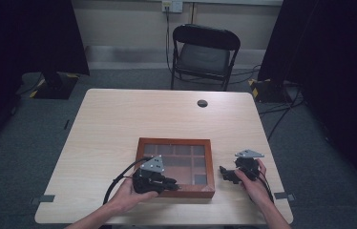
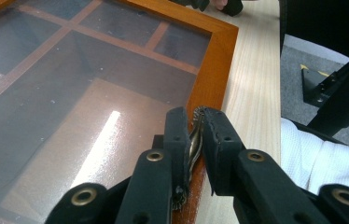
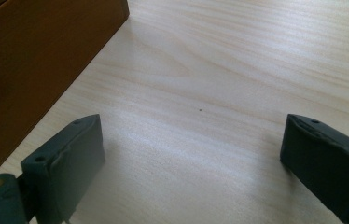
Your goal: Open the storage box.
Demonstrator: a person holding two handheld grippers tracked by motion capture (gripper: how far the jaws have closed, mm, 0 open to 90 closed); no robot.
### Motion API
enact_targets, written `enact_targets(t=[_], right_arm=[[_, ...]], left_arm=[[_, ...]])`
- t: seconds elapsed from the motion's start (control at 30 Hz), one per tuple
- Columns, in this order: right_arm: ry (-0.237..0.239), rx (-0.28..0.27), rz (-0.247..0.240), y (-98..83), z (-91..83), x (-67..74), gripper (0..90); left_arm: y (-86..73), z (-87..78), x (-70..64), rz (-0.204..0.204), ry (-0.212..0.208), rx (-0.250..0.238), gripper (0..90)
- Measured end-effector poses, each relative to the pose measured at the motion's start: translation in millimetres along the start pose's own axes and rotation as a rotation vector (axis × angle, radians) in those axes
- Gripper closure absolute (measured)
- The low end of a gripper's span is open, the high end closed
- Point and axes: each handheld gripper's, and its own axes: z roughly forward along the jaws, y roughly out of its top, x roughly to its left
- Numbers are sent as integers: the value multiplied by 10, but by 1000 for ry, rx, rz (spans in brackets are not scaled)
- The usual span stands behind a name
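A shallow wooden box [image 1: 174,141] with a glass lid over several compartments lies on the table's near half. My left gripper [image 1: 173,183] is at the box's front edge. In the left gripper view my left gripper [image 2: 196,119] is shut on a small metal clasp [image 2: 194,144] on the orange-brown frame [image 2: 214,60]. My right gripper [image 1: 225,172] rests just right of the box. In its own view the right gripper [image 3: 191,140] is open wide over bare tabletop, and the box's side wall [image 3: 37,56] is at the left.
A black folding chair [image 1: 204,55] stands behind the table. A round cable hole [image 1: 202,103] sits near the table's far edge. Dark curtains hang at both sides. White cloth [image 2: 322,158] lies beyond the table's edge.
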Motion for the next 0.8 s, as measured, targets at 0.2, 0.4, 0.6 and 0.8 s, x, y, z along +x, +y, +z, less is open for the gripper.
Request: enact_targets(t=[0.2,0.4,0.6,0.8], right_arm=[[0,0,0,0,0,0,54],[0,0,0,0,0,0,54],[0,0,0,0,0,0,54],[0,0,0,0,0,0,54]], left_arm=[[8,3,47,-35,-32,-1,808],[15,4,69,-56,-50,2,810],[25,-4,61,-75,-44,10,809],[41,-16,78,-78,-55,12,809]])
